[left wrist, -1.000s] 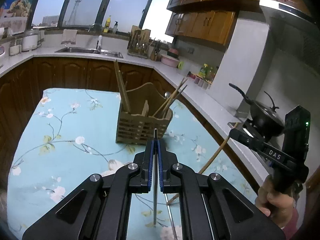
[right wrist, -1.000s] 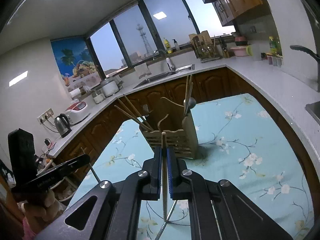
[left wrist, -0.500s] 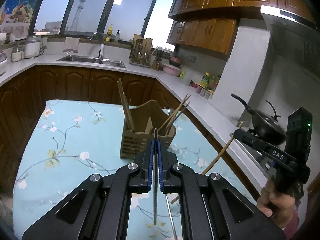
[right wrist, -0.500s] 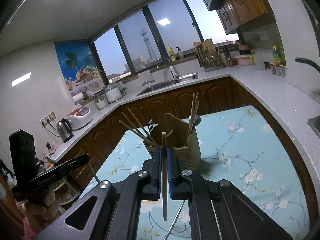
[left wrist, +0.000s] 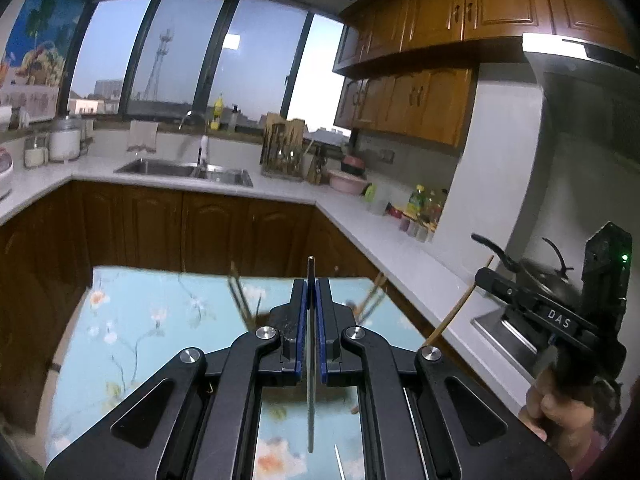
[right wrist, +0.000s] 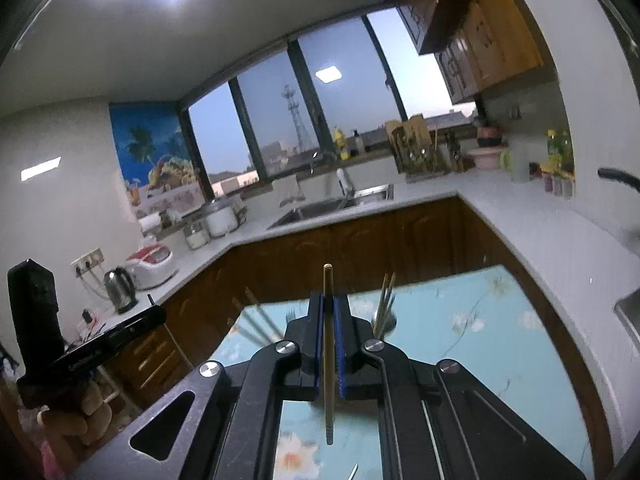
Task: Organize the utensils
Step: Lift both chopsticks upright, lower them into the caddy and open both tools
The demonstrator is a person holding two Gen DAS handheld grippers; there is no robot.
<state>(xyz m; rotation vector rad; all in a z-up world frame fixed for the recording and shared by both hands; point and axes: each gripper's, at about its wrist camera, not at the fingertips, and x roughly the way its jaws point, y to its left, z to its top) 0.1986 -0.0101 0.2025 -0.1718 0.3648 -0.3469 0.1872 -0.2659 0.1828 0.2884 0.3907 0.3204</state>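
My left gripper (left wrist: 311, 286) is shut on a thin grey metal chopstick (left wrist: 310, 360) that runs upright between its blue pads. My right gripper (right wrist: 330, 300) is shut on a wooden chopstick (right wrist: 328, 356); it also shows in the left wrist view (left wrist: 458, 306). The wooden utensil holder is mostly hidden behind both grippers; only the tips of chopsticks standing in it show (left wrist: 240, 300) (right wrist: 387, 292), with a spoon (right wrist: 384, 322) among them. Both grippers are raised above the floral table (left wrist: 140, 320).
White counters run round the room with a sink (left wrist: 188, 170), a knife block (left wrist: 282, 150), bottles and a black pan (left wrist: 532, 270) on the stove at right. A kettle (right wrist: 120, 290) and rice cooker stand on the left counter. A loose utensil tip (left wrist: 339, 462) lies on the table.
Both grippers have lifted and tilted upward with their chopsticks. The utensil holder has dropped behind the fingers, and more of the windows and ceiling show.
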